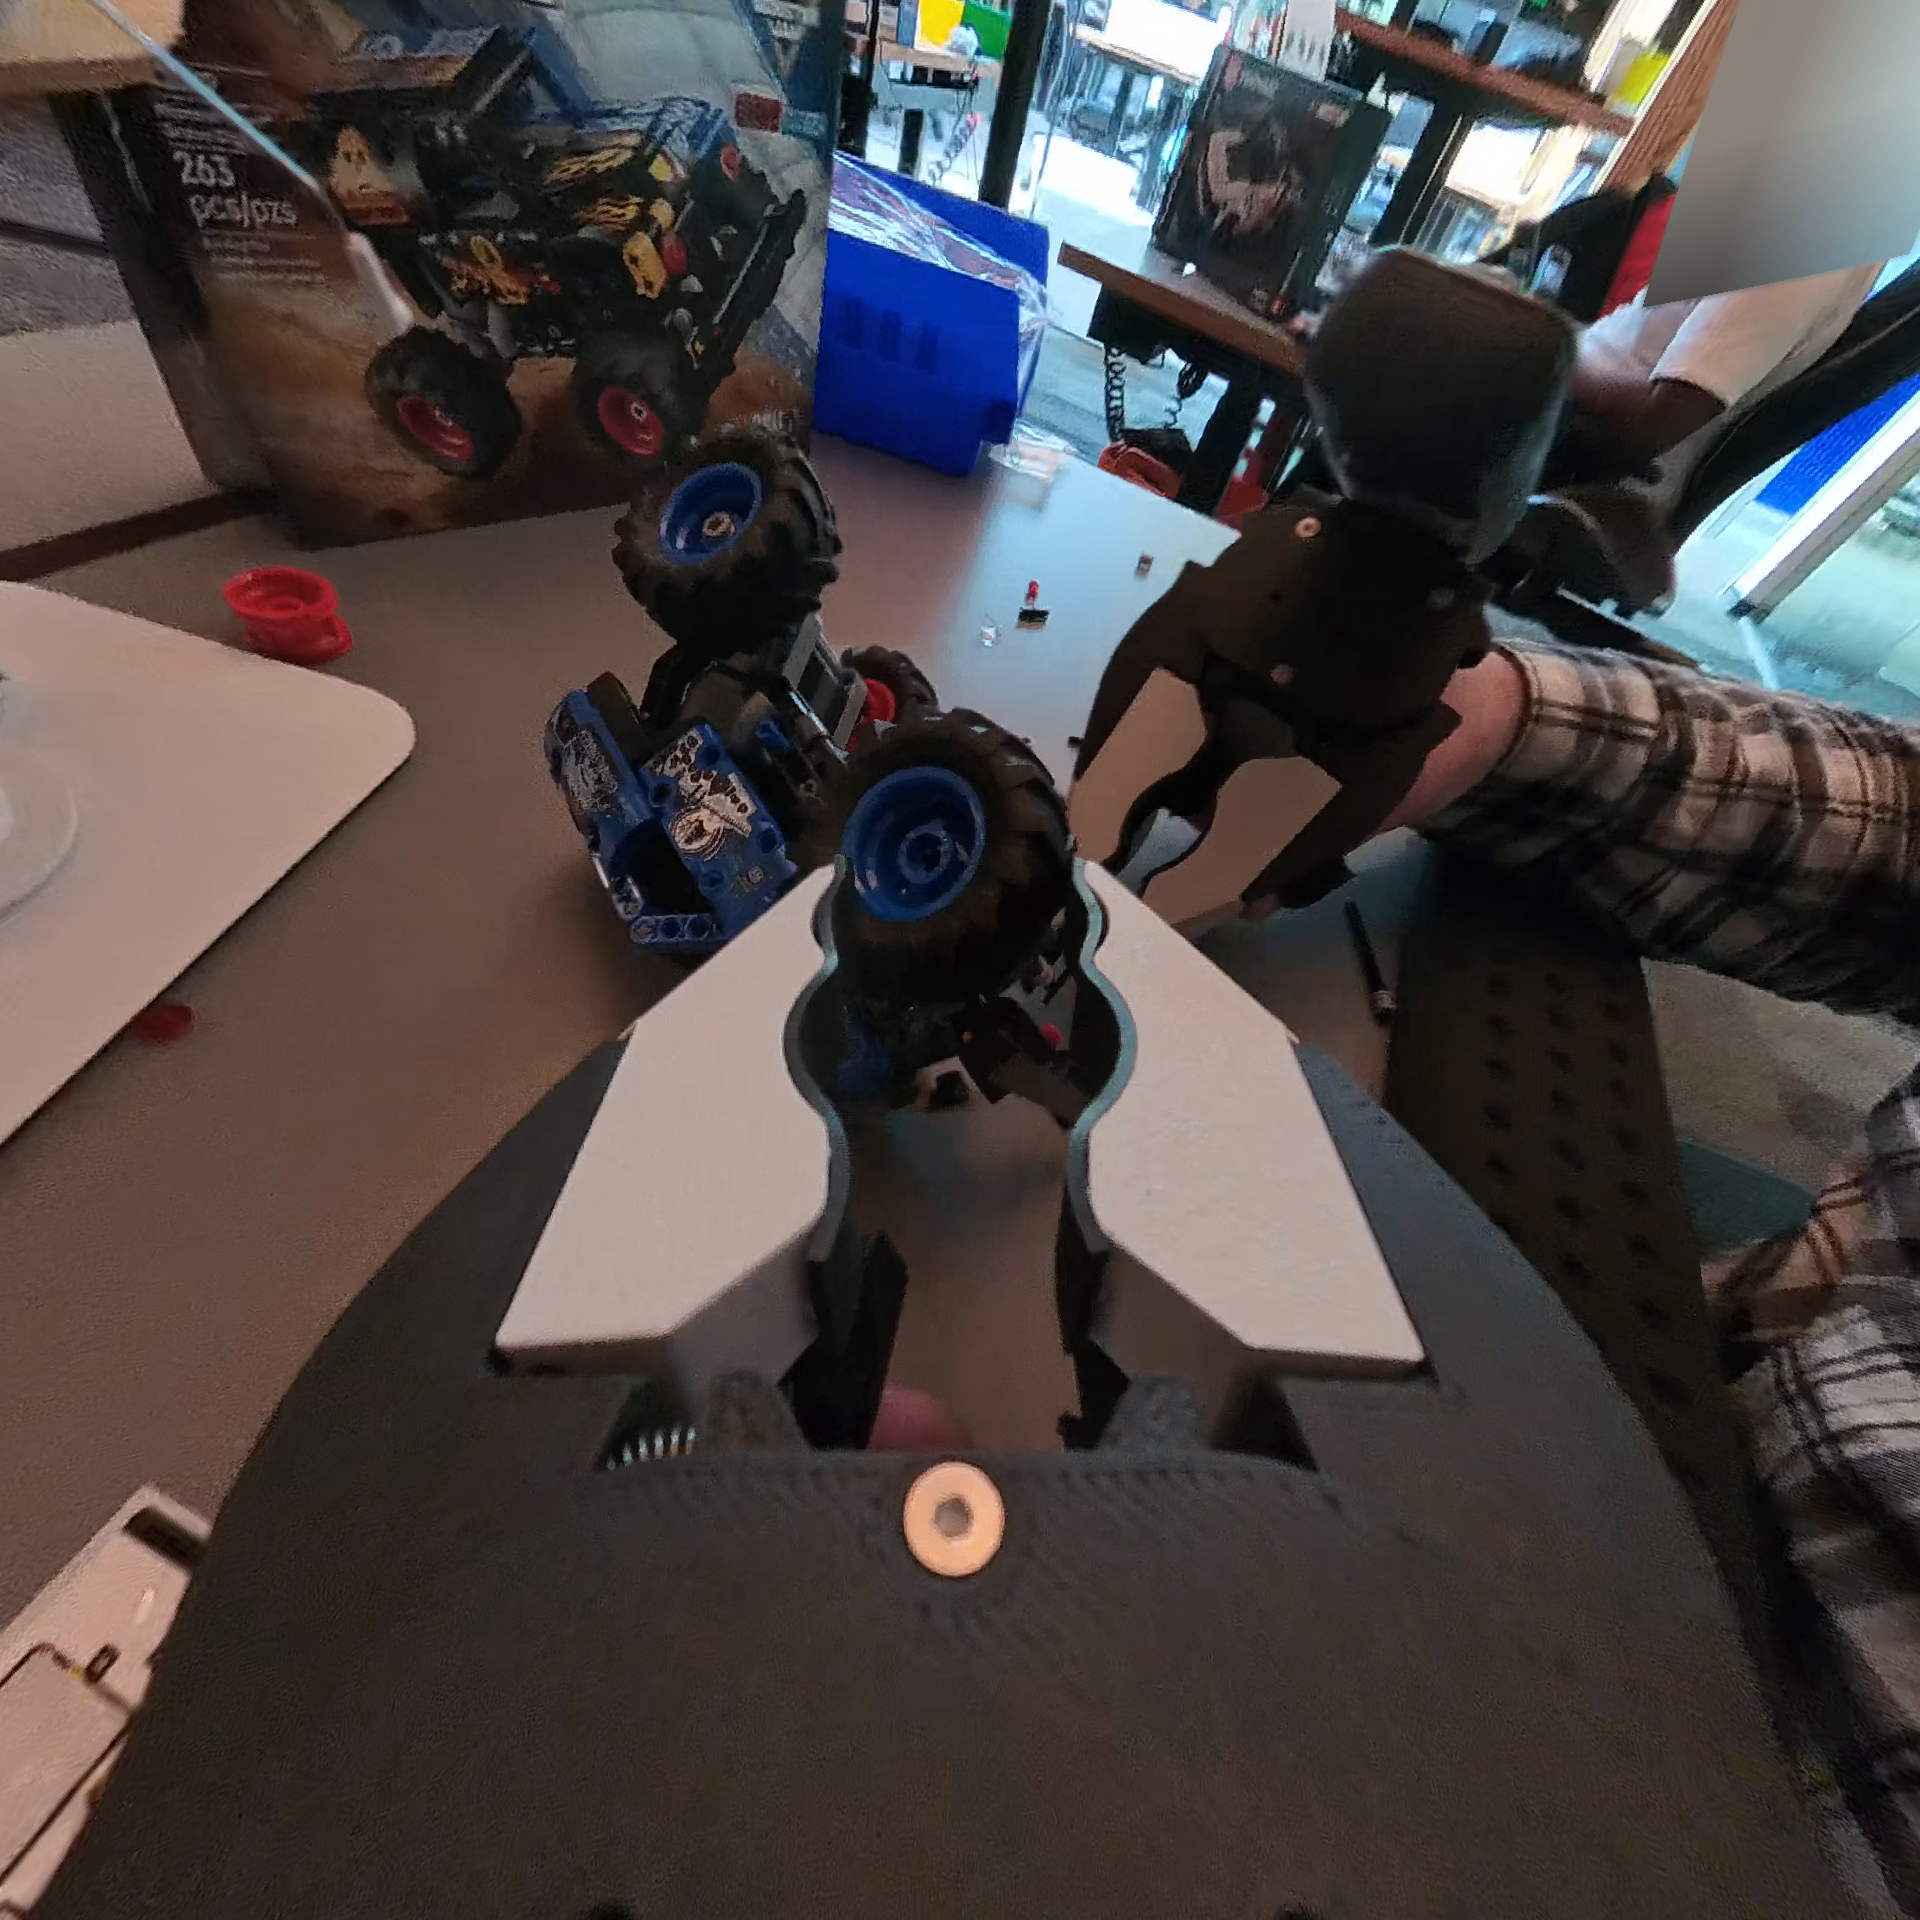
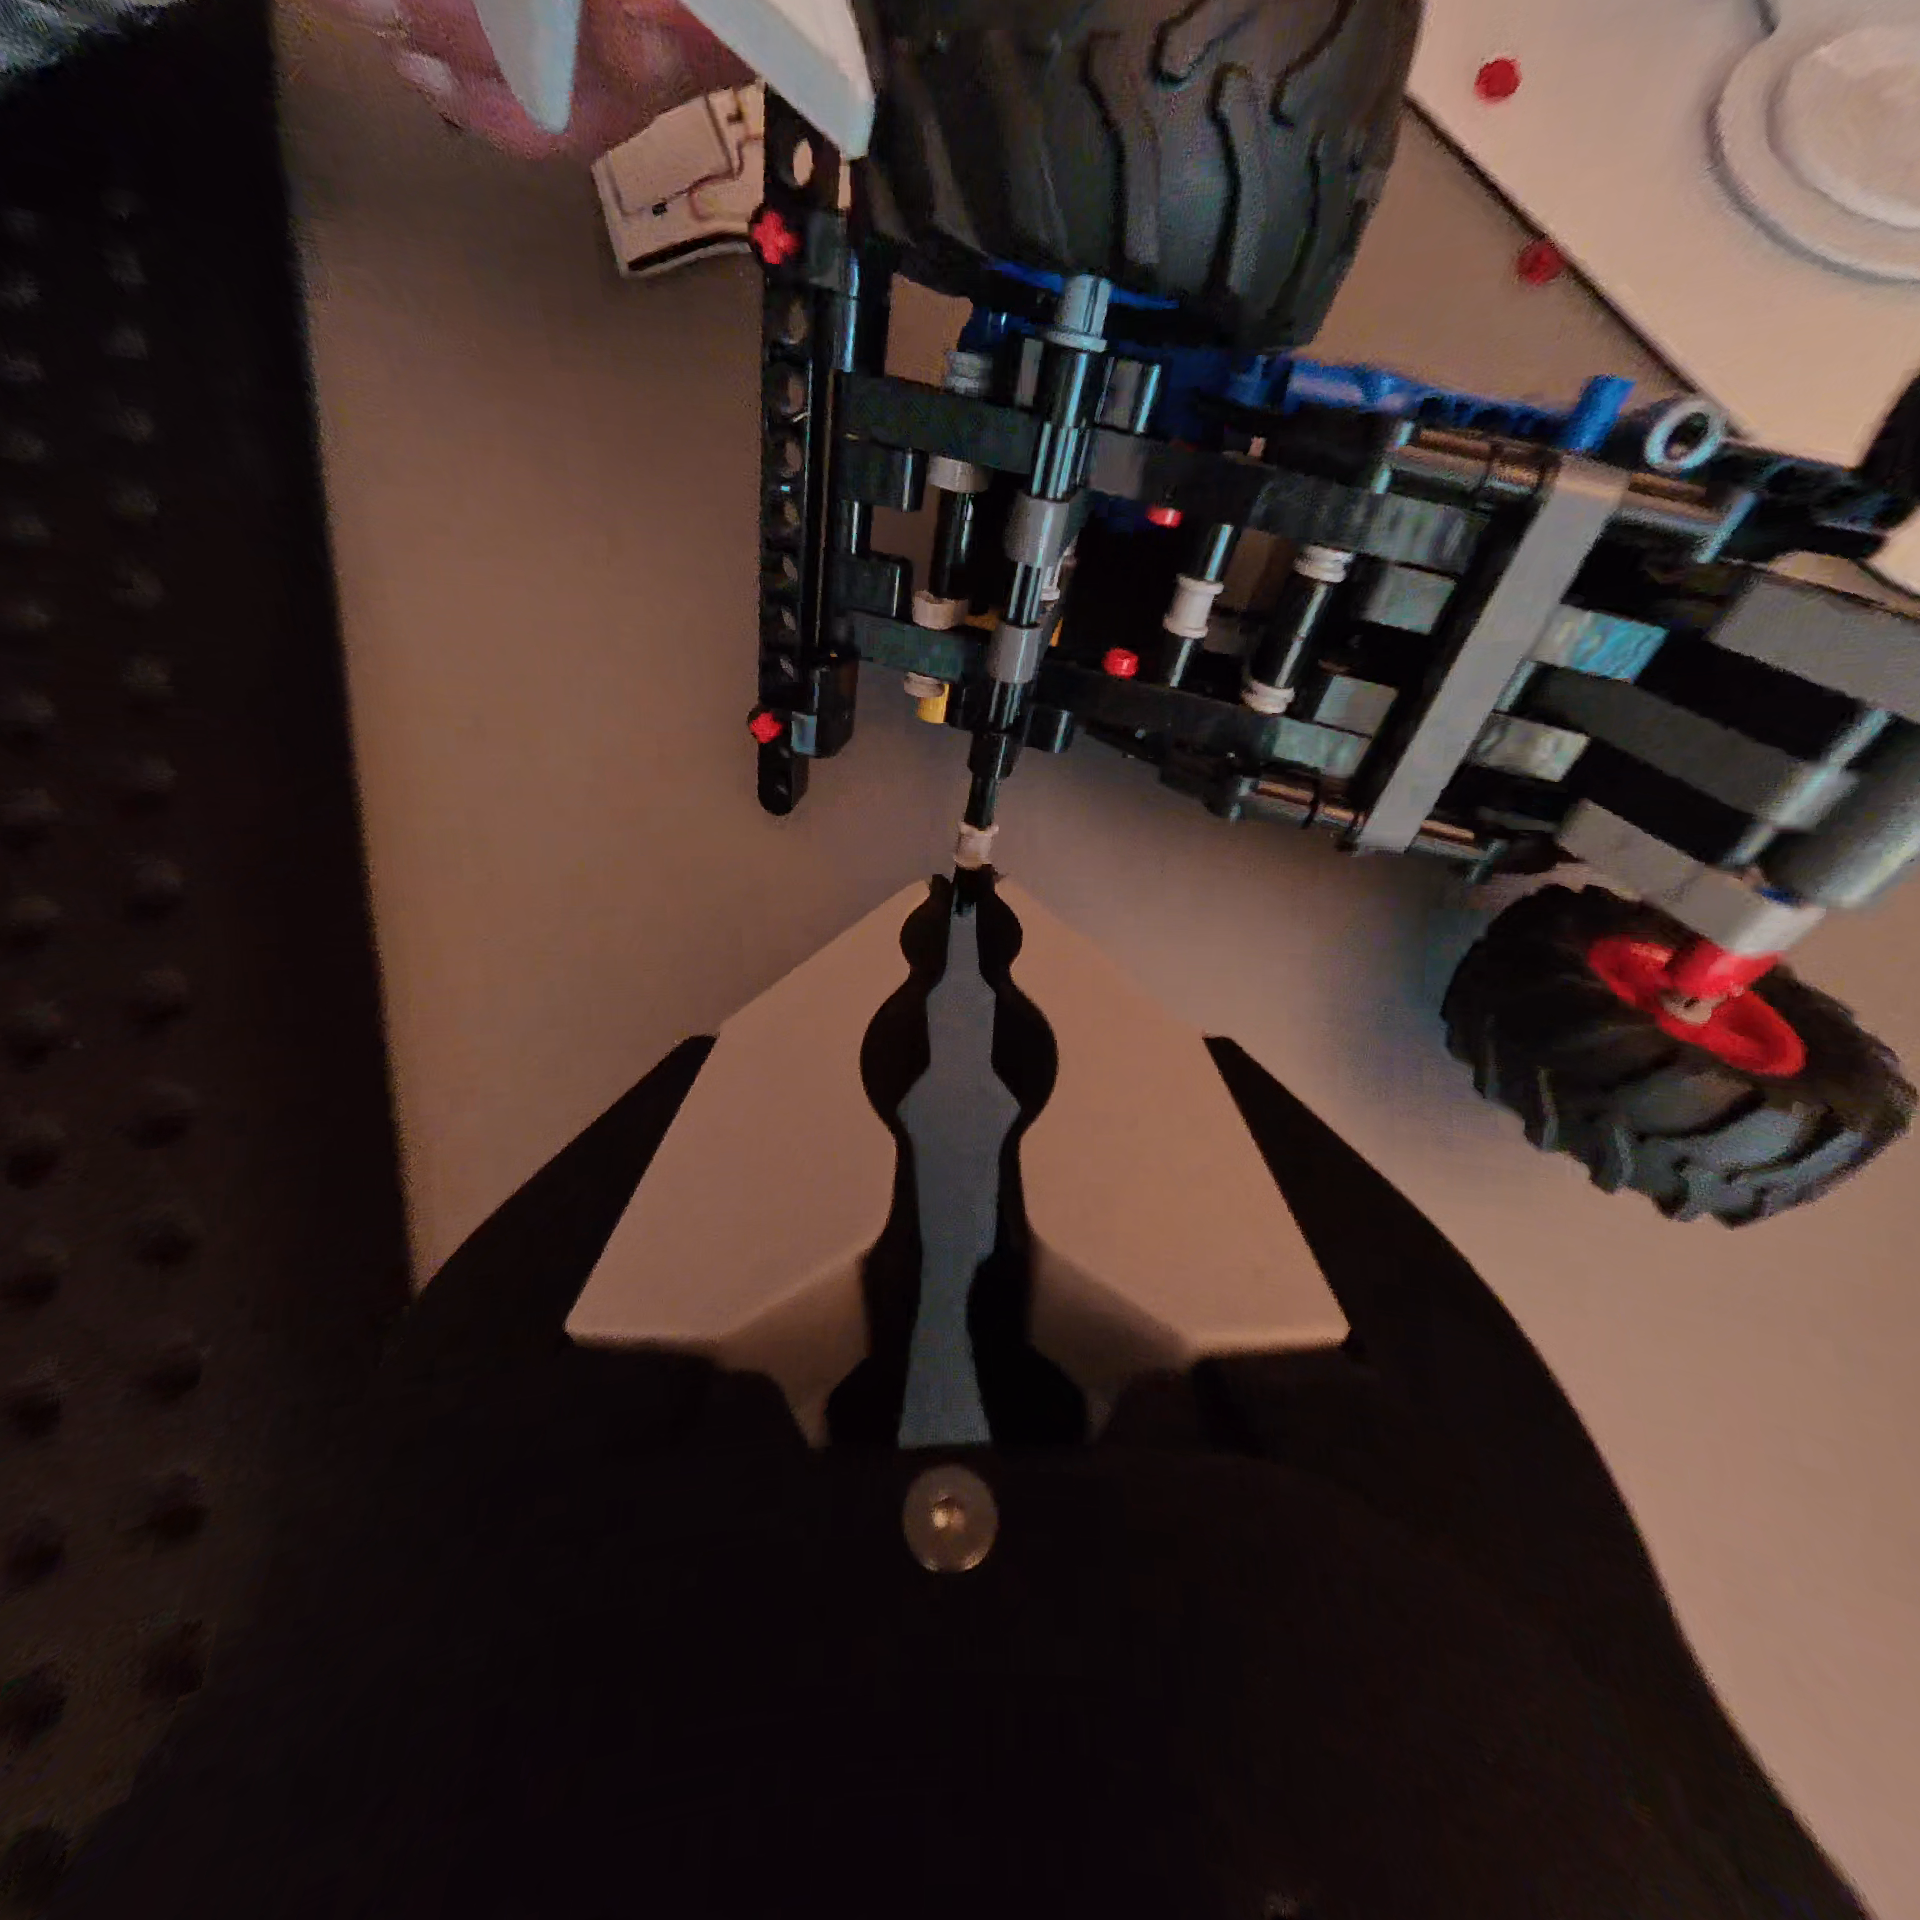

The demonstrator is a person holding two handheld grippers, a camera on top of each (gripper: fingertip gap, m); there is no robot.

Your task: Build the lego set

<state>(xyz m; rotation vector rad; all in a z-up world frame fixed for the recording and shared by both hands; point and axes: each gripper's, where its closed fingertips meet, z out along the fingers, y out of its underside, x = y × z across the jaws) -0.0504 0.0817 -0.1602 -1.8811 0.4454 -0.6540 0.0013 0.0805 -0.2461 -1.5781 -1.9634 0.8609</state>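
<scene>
A blue and black lego monster truck [image 1: 675, 790] lies on its side on the grey table [image 1: 416, 1039]. My left gripper [image 1: 958, 894] has white fingers shut on the truck's black tyre with a blue rim [image 1: 925, 831]; the tyre fills the gap between them. The tyre [image 2: 1143, 135] and a white finger [image 2: 821, 73] also show at the top of the right wrist view. My right gripper [image 2: 961, 894] is shut on the tip of a long black axle [image 2: 1039, 582] that sticks out of the truck's underside [image 2: 1351, 623]. A red-rimmed wheel [image 2: 1673, 1049] sits on the truck's far end.
The set's box [image 1: 468, 291] and a blue bin [image 1: 925, 322] stand at the back. A loose red rim [image 1: 286, 613] and a white board [image 1: 208, 779] lie left. A black studded plate [image 1: 1538, 1091] lies right, under a plaid sleeve [image 1: 1714, 810]. One gripper's finger ends stand about 10 centimetres off the other's. The black studded plate [image 1: 1538, 1091] lies around 15 centimetres away from my right fingertips.
</scene>
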